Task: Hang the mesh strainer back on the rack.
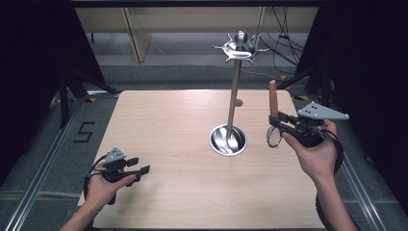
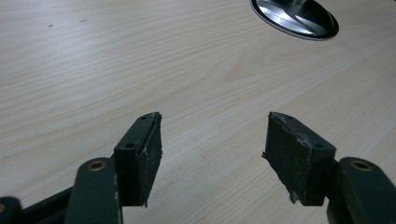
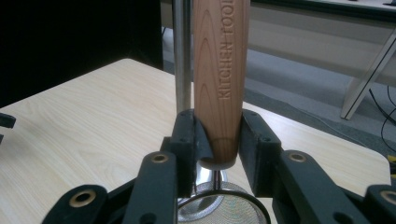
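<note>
Even overhead light falls on the pale table (image 1: 173, 144), with black surroundings left and right. Shadows lie soft and faint. Glare flashes off the steel stand (image 1: 234, 96) and its round base. Close jaws in both gripper views look slightly soft; far background blurs.

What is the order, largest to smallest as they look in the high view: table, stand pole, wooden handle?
1. table
2. stand pole
3. wooden handle, gripped by the right gripper
</note>
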Tool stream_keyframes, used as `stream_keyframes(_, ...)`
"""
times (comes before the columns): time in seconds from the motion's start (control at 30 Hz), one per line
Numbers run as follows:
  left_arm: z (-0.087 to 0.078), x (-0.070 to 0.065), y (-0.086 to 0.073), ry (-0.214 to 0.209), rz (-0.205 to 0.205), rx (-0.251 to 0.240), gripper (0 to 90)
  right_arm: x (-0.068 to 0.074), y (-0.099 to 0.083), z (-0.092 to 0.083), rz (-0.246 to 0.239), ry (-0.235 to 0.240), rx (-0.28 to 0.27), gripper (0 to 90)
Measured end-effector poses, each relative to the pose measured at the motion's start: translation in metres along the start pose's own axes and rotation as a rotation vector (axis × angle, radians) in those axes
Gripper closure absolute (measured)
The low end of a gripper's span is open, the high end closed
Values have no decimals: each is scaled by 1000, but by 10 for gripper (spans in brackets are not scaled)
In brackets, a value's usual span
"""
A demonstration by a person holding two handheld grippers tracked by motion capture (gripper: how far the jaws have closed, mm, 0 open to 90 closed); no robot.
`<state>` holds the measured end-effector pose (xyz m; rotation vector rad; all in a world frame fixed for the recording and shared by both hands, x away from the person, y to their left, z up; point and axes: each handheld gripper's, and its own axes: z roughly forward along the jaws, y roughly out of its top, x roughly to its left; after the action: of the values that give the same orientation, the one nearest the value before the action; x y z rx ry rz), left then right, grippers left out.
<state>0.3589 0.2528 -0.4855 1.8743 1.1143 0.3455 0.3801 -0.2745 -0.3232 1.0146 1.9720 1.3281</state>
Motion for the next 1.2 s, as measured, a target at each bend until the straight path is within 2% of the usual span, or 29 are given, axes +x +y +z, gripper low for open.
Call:
stream_keyframes(0.07, 0, 0, 0, -1, -5, 0, 356, -1, 0, 1, -5, 12, -7, 695)
stream_keyframes(0.13, 0, 0, 0, -2, 7, 0, 356, 0, 1, 0, 8, 20, 1, 695)
stream_keyframes(0.17, 0, 0, 0, -3, 7, 1, 356, 0, 2, 0, -6, -2, -5, 695)
stream_keyframes(0.2, 0, 0, 0, -3, 7, 0, 356, 2, 2, 1, 15, -10, -24, 695)
stream_keyframes(0.23, 0, 0, 0, -3, 7, 0, 356, 2, 2, 1, 15, -10, -24, 695)
stream_keyframes(0.27, 0, 0, 0, -4, -4, 0, 356, 0, 3, 1, 3, 17, -14, 695)
stream_keyframes(0.3, 0, 0, 0, -4, 7, 0, 356, 0, 4, 0, -11, 3, -19, 695)
stream_keyframes(0.37, 0, 0, 0, -3, -5, 0, 356, 2, 5, -1, 24, 10, -3, 695)
stream_keyframes(0.4, 0, 0, 0, -3, -5, 0, 356, 2, 5, -1, 24, 10, -3, 695)
stream_keyframes(0.43, 0, 0, 0, -2, -2, -3, 356, -1, 6, 0, -22, 2, -23, 695)
stream_keyframes(0.47, 0, 0, 0, -2, -4, -3, 356, 0, 6, 1, -11, -7, -38, 695)
stream_keyframes(0.5, 0, 1, 0, -4, 7, 0, 356, 1, 6, 1, 5, 3, -32, 695)
stream_keyframes(0.57, 0, 1, 0, -4, 6, -1, 356, 1, 8, 0, 6, 5, -24, 695)
stream_keyframes(0.6, 0, 0, 0, -2, 0, -2, 356, 0, 9, 0, -14, 1, -28, 695)
stream_keyframes(0.63, 0, 0, 0, -3, -4, 0, 356, 2, 9, 1, 6, 2, -31, 695)
stream_keyframes(0.7, 0, 0, 0, -3, -2, -1, 355, 1, 10, 2, -7, 1, -42, 695)
stream_keyframes(0.73, 0, 0, 0, -2, -4, -3, 355, 2, 12, 0, -2, 3, -25, 695)
stream_keyframes(0.77, 0, 0, 0, -1, -5, -6, 355, 1, 13, 1, -14, 2, -31, 695)
stream_keyframes(0.8, 0, 0, 0, -1, -5, -6, 355, 2, 13, 1, -9, 14, -37, 695)
stream_keyframes(0.97, 1, -1, 0, -2, -11, -13, 356, 4, 16, 0, 2, 10, -25, 695)
stream_keyframes(1.03, 0, -1, 0, 1, -3, -13, 355, 3, 18, 1, -21, 11, -35, 695)
stream_keyframes(1.2, 0, 0, 0, -2, -7, -7, 355, 6, 21, 2, -7, 11, -45, 695)
